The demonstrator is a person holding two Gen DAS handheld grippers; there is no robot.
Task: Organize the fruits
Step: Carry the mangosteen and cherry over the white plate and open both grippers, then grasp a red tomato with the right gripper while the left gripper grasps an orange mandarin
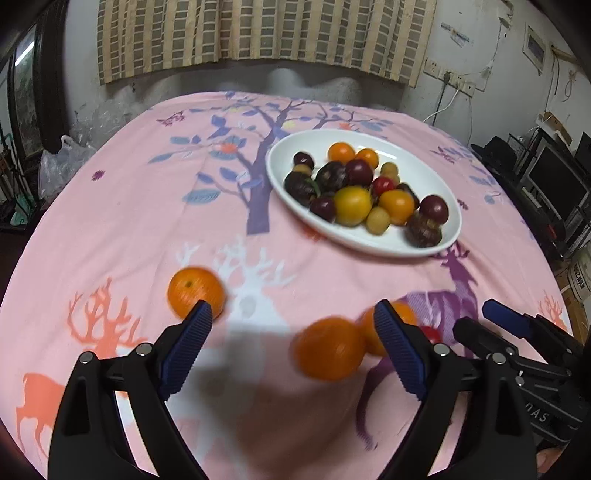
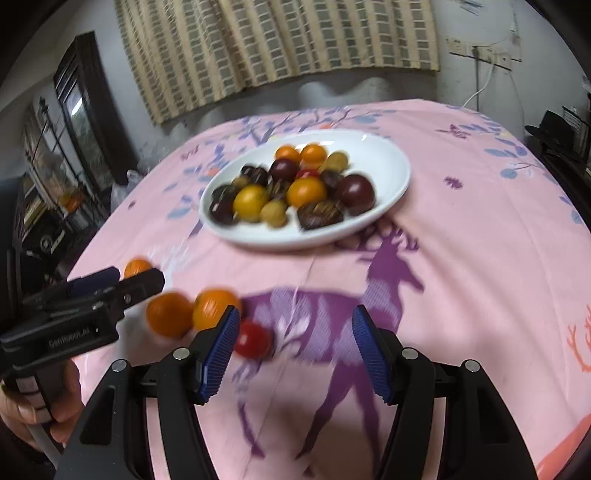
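A: Where are the grippers?
B: The left gripper (image 1: pixel 293 310) is spread wide and empty, an orange (image 1: pixel 330 348) blurred between its fingers. The right gripper (image 2: pixel 295 317) is likewise released, a red tomato (image 2: pixel 252 339) just inside its left finger.
A: And the other fruit?
B: Two more oranges (image 1: pixel 195 292) lie loose nearby; the rest are heaped on a white plate (image 1: pixel 436 177) farther back: orange, yellow, dark purple.
A: The surface?
B: A pink cloth (image 2: pixel 480 229) printed with deer, with a checked curtain (image 1: pixel 258 33) behind.
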